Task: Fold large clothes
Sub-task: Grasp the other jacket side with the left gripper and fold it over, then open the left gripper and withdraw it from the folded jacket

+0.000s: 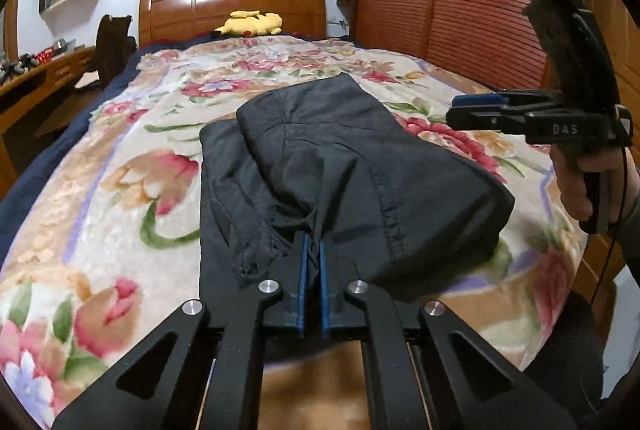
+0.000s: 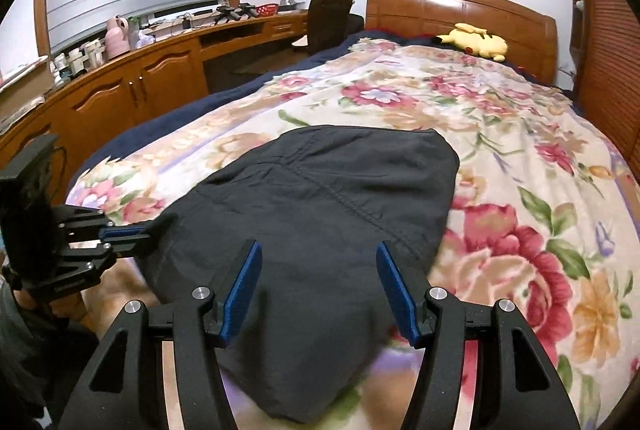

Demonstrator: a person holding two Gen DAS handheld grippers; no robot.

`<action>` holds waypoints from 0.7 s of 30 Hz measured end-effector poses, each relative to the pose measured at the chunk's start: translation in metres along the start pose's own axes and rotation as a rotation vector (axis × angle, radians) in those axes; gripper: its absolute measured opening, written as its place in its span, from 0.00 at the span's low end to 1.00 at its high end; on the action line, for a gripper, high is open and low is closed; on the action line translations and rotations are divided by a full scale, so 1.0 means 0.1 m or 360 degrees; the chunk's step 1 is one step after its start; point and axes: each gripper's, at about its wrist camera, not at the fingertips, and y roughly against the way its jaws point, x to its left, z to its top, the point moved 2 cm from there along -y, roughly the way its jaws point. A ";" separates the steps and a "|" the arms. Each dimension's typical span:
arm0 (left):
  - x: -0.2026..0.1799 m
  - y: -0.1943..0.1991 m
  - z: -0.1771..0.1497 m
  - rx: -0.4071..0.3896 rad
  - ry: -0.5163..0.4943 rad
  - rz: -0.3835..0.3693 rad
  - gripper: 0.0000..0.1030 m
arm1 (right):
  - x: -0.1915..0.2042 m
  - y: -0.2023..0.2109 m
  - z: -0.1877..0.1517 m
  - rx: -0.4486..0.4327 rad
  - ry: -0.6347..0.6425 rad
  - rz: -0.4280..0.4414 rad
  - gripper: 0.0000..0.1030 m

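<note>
left gripper point(image 1: 313, 250) jaws clenched on the dark garment's point(image 2: 320, 230) near edge; right gripper point(image 2: 318, 290) released above the garment. next: grip, fold away.

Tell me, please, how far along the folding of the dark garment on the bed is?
Done: the dark garment already lies doubled over on the floral blanket, one layer on another. In hand: the left hand-held gripper is shut on the near edge, while the right hand-held gripper hovers open above the cloth, holding nothing. Left: probably another fold and some smoothing, since the bundle looks bulky and uneven.
</note>
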 end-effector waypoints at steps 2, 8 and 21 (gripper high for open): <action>0.02 0.06 0.02 -0.0037 0.0015 0.0016 0.05 | 0.00 -0.04 -0.01 0.0002 0.0001 -0.0005 0.60; 0.32 0.19 0.02 -0.0068 0.0126 0.0138 0.04 | 0.01 0.01 0.02 0.0001 0.0013 -0.0006 0.60; 0.43 0.29 -0.34 -0.0018 0.0203 0.0219 0.41 | -0.11 -0.28 0.18 0.0005 0.0091 -0.0099 0.61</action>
